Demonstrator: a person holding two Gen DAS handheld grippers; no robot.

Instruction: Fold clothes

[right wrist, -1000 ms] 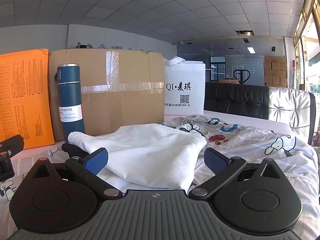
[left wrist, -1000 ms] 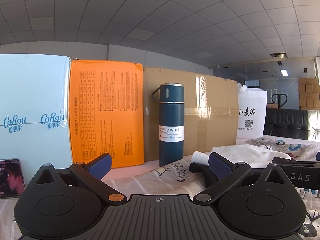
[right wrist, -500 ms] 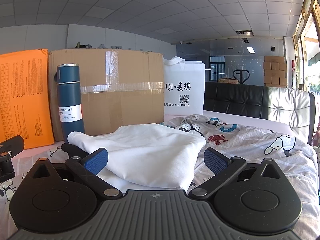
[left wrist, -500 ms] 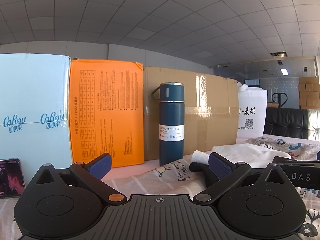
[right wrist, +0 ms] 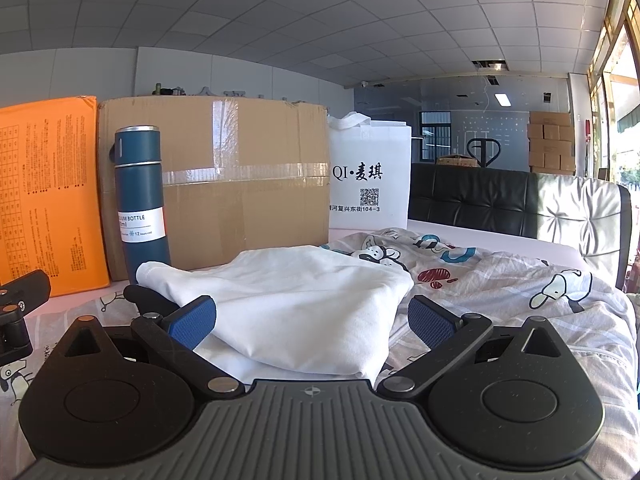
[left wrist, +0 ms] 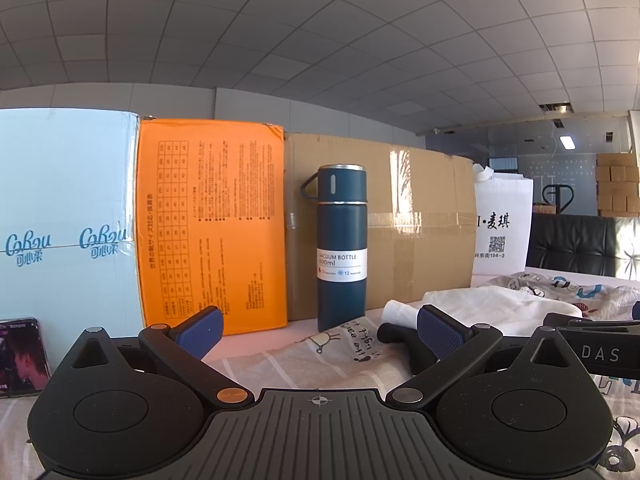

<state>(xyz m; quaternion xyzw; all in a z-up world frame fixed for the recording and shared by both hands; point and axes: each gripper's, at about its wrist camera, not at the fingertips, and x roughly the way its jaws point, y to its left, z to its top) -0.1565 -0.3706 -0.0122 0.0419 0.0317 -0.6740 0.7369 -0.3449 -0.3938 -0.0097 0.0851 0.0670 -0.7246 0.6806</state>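
A cartoon-print sheet (right wrist: 500, 280) covered the surface, and on it lay a white garment (right wrist: 296, 304), loosely bunched, its long axis running left to right. It sat directly ahead of the right tool (right wrist: 312, 316), whose jaws were spread wide with nothing held, the cloth lying between the blue pads (right wrist: 430, 320). The left tool (left wrist: 318, 328), equally wide and empty, had the garment off to its right, so the right hand was judged nearer. Behind stood a taped cardboard box (right wrist: 240, 184), a white bag (right wrist: 370, 184) printed "QI·麦琪", and a blue flask (left wrist: 342, 248) labelled "VACUUM BOTTLE 500ml".
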